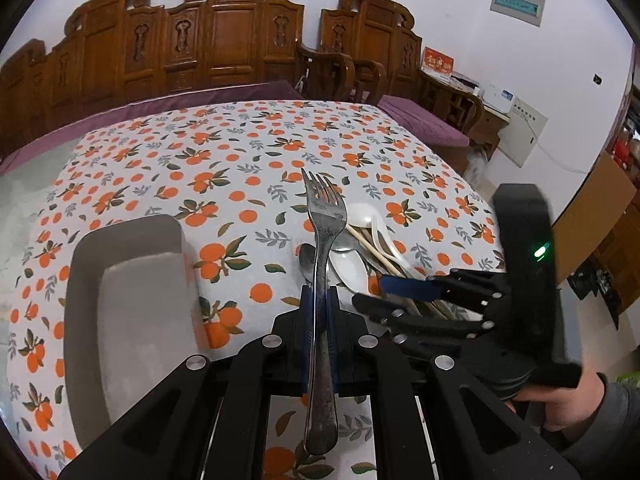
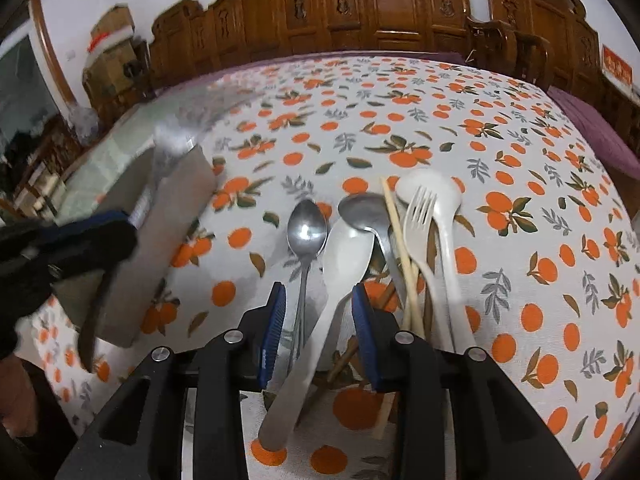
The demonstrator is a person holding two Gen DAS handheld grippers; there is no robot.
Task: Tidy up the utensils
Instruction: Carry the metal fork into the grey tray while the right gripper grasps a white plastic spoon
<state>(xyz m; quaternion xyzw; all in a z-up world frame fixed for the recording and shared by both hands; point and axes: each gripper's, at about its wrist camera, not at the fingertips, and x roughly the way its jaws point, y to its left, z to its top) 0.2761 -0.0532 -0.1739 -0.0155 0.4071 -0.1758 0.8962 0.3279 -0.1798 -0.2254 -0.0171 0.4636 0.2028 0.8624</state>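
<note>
Your left gripper (image 1: 320, 300) is squeezed tight on a metal fork (image 1: 322, 280). The fork's handle runs back between the two blue pads, and its prongs stick out past the jaws, pointing away from you.

To the left of those jaws sits a gray tray (image 1: 132, 312) on the tablecloth (image 1: 224, 148) with oranges on it. Just ahead and to the right of the jaws is the pile of utensils (image 1: 360, 248).

Your right gripper (image 2: 318, 328) is open wide, with its jaws on either side of a big pale spoon (image 2: 340, 272). The pads are not touching it. A small metal spoon (image 2: 306, 236) lies just inside the left jaw. Chopsticks (image 2: 402, 256), a white plastic fork (image 2: 420, 216) and a white ladle (image 2: 440, 208) lie just past the right jaw. The tray is off to the left of these jaws.
</note>
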